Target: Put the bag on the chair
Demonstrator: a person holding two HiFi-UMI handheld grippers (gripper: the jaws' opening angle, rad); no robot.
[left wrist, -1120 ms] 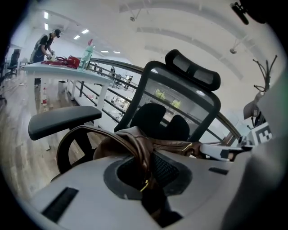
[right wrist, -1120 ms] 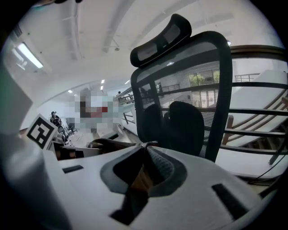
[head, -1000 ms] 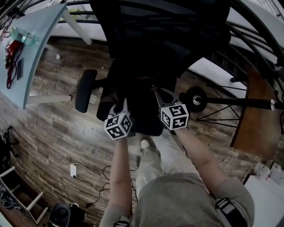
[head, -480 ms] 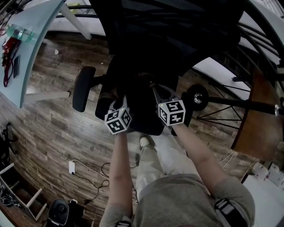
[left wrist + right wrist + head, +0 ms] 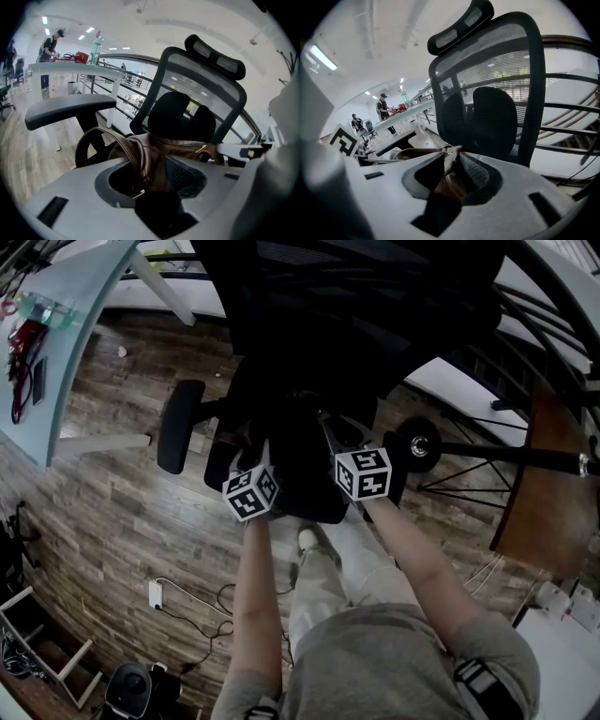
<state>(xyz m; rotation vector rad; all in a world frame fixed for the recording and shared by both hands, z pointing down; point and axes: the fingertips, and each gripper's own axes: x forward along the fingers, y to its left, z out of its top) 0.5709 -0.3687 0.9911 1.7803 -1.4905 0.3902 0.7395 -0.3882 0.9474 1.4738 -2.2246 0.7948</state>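
Note:
A brown leather bag [image 5: 157,151] rests on the black office chair's seat [image 5: 314,507], in front of its mesh back [image 5: 497,89]. Both grippers reach in over the seat's front edge. The left gripper [image 5: 151,176] has a fold of the bag and its strap between its jaws, which are opening, with a dark gap beside the leather. The right gripper [image 5: 452,169] also has a strip of the bag [image 5: 449,180] between its opening jaws. In the head view the left gripper [image 5: 251,448] and right gripper [image 5: 330,427] flank the dark bag [image 5: 295,451].
The chair's left armrest [image 5: 180,427] juts out beside the left gripper. A pale desk [image 5: 75,324] stands at the far left, a metal railing [image 5: 525,352] and a wheel [image 5: 414,448] to the right. Cables [image 5: 187,601] lie on the wood floor. People [image 5: 383,107] stand far off.
The grippers have shifted very slightly over the seat. Otherwise the scene looks the same in the head view.

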